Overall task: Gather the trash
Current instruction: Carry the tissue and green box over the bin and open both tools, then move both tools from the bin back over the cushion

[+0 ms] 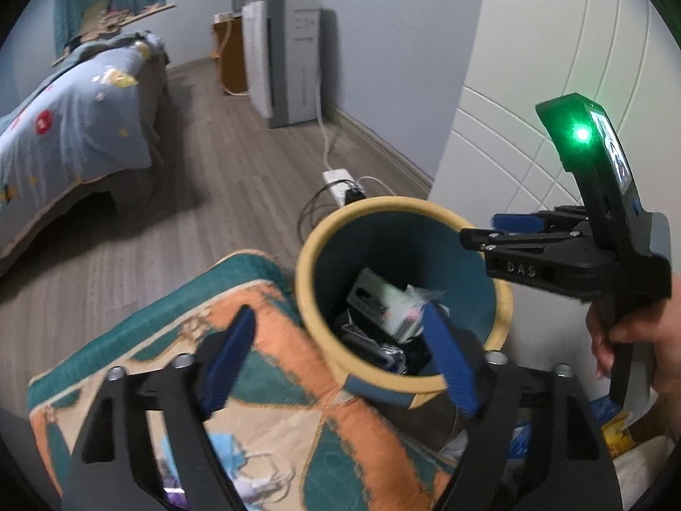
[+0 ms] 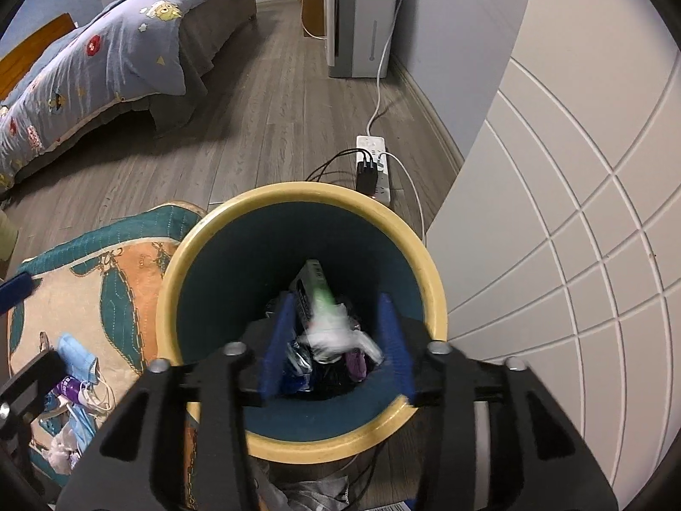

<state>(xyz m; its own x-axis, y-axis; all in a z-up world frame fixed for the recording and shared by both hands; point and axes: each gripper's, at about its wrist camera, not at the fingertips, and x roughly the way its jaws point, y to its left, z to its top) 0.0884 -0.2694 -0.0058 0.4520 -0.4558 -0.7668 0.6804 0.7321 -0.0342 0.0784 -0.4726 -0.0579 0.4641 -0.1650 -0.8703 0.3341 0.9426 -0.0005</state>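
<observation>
We hold right gripper (image 2: 336, 345) over bin (image 2: 425, 264), jaws apart, empty; left gripper (image 1: 336, 357) wide open, empty. Next: masks (image 2: 78, 362) on rug (image 2: 127, 264), approach low.

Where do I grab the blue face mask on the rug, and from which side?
Take the blue face mask by its pleated body, coming from above: it lies flat on the patterned rug, leaving no edge to get under. Its white ear loops tangle with the purple wrapper beside it, so avoid them. The left gripper, jaws open, looks nearer.
</observation>
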